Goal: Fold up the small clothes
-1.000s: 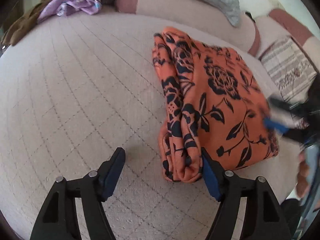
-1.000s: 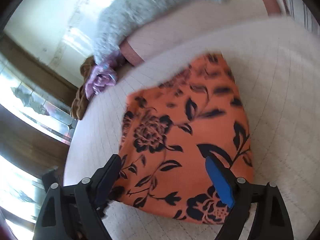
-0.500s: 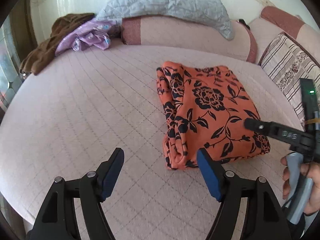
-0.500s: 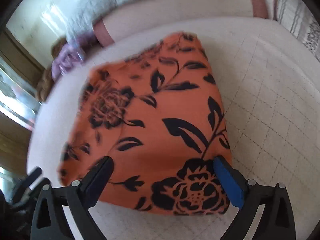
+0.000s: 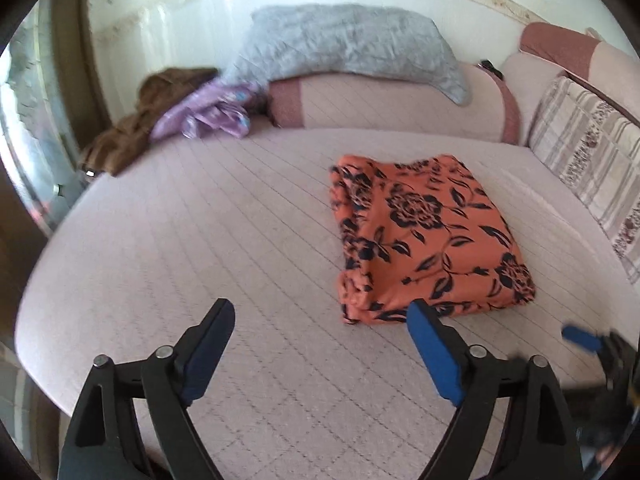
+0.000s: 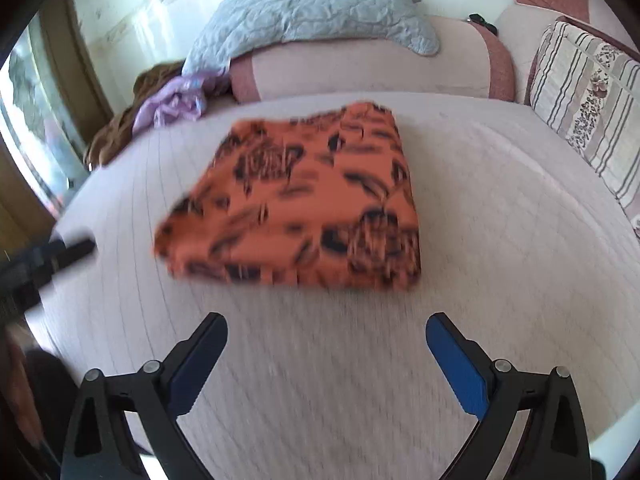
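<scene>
Left wrist view: the left gripper (image 5: pixel 320 344) has its fingers wide apart, holding nothing, above the bed (image 5: pixel 200 220). The right gripper (image 6: pixel 326 354) is likewise spread and empty. The folded orange cloth (image 5: pixel 428 236) lies flat on the bed ahead of both, touching neither. A grey quilt (image 5: pixel 352 46), purple garment (image 5: pixel 208 114), brown garment (image 5: pixel 132 136) and striped pillow (image 5: pixel 588 160) sit beyond. The right view is motion-blurred.

no readable text, labels, brands, numbers or signs anywhere
</scene>
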`<control>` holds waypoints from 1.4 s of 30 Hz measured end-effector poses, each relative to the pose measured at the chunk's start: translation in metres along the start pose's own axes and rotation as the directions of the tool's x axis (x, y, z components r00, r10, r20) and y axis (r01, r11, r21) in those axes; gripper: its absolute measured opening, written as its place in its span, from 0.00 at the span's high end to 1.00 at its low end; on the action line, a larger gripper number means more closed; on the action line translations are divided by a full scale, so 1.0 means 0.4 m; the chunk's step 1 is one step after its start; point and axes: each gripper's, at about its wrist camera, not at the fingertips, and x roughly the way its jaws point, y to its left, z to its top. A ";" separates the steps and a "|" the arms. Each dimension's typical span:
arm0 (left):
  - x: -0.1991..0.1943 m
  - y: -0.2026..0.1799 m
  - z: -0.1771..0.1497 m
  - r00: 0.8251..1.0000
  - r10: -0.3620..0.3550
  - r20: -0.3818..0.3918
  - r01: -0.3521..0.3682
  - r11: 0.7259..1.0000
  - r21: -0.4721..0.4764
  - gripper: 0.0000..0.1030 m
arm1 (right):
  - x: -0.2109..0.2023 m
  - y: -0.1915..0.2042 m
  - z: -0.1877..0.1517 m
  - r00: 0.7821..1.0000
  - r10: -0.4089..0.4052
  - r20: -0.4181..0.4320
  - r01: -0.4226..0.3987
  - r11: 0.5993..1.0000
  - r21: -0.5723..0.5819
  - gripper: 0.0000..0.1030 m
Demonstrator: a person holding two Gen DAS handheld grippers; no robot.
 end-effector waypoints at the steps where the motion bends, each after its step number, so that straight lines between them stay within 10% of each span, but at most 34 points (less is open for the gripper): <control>1: -0.007 -0.003 -0.003 1.000 0.018 0.007 -0.018 1.000 -0.001 0.14 | 0.001 0.001 -0.018 1.000 0.009 -0.016 -0.009 1.000 0.000 0.02; 8: -0.063 -0.023 0.013 0.999 0.015 0.042 -0.015 1.000 -0.005 0.14 | -0.045 -0.002 -0.027 0.998 0.037 -0.042 -0.036 0.999 0.016 0.02; 14: -0.116 -0.037 0.029 0.996 0.007 0.086 -0.005 1.000 -0.021 0.05 | -0.162 0.038 0.034 0.987 -0.092 0.133 0.100 0.993 -0.054 0.00; 23: -0.122 -0.042 0.024 0.996 0.004 0.086 -0.002 1.000 -0.024 0.01 | -0.138 0.070 0.027 0.973 -0.198 0.115 0.210 0.972 -0.102 0.00; 42: -0.087 -0.038 0.040 0.996 0.054 0.068 -0.053 0.998 -0.024 0.01 | -0.154 0.091 0.071 0.977 -0.159 0.145 0.176 0.978 -0.116 0.00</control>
